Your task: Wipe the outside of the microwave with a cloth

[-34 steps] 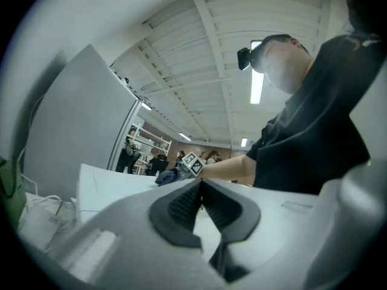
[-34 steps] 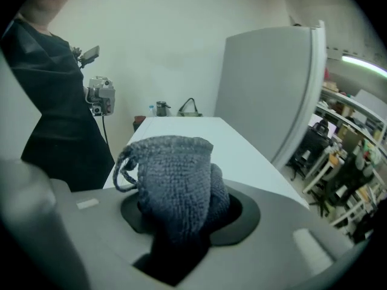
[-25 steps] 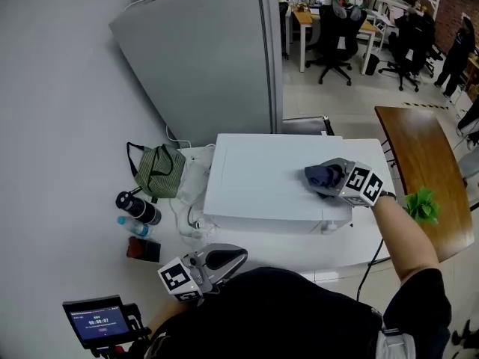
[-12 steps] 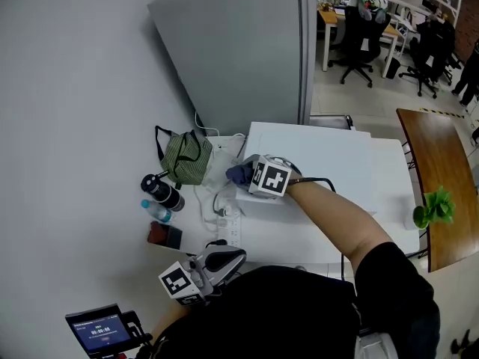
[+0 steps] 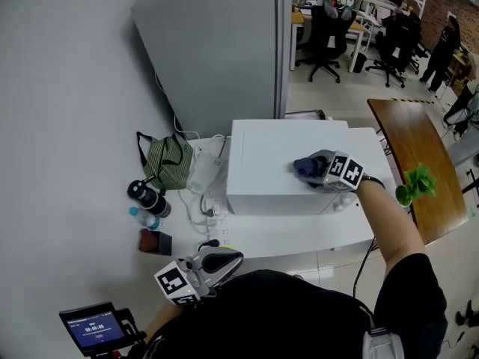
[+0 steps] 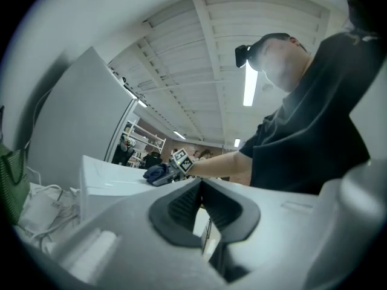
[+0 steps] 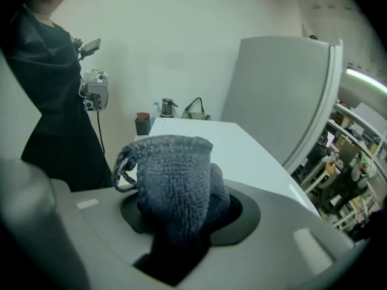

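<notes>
While the right gripper (image 5: 313,172) clamps a bunched blue-grey cloth (image 5: 303,166) and presses it on the top of the white microwave (image 5: 262,148), towards that top's right front, we see a few risks. Only a fold of the cloth sits between the jaws, with a loose loop hanging free. In our judgement a hard drag could pull it out, or the loop could snag on an edge. If the wad rolls under, bare plastic could scrape the casing. A long sweep to the left could carry the cloth off the edge into the tangle of white cables (image 5: 202,204) just beside the microwave. Our left gripper (image 5: 228,259) hangs low by our body, its jaws together on nothing, so nothing steadies the microwave against a push.

As for containers, a green striped bag (image 5: 166,163) stands left of the cables, and we cannot see what it holds. Near it lie a capped dark flask (image 5: 142,196) and a small clear bottle (image 5: 141,218), their contents not readable.
</notes>
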{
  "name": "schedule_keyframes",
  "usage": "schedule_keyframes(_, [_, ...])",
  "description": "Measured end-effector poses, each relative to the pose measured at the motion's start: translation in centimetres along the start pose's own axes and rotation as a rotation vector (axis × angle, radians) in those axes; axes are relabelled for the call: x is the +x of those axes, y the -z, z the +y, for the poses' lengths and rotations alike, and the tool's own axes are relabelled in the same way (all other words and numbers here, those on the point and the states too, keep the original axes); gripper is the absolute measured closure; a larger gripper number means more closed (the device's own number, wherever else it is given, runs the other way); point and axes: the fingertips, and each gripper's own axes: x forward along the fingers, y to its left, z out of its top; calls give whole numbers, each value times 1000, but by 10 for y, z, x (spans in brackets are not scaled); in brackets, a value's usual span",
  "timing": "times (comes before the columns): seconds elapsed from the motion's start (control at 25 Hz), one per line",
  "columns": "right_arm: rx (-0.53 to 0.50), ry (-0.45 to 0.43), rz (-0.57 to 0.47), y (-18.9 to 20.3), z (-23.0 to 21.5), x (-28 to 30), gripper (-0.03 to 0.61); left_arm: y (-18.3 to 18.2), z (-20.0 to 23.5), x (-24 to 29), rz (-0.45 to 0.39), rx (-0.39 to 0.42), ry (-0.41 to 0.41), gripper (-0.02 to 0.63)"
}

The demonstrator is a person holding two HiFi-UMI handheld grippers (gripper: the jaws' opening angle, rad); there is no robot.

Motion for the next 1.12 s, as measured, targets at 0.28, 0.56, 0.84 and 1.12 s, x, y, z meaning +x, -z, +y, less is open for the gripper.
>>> schedule_keyframes(0.28, [68, 63, 30, 114, -26, -108, 414, 11, -32, 86, -18, -31, 9, 611])
schedule_keyframes(0.56, [-20, 36, -121, 52, -13, -108, 416, 24, -42, 108, -24, -51, -68, 611])
schedule_keyframes(0.84, [-150, -96, -180, -125, 74, 58, 414, 17, -37, 39, -43, -19, -109, 611])
schedule_keyframes(1.12, [-166, -102, -66, -158, 96, 140, 414, 23, -33, -34, -3, 19, -133, 611])
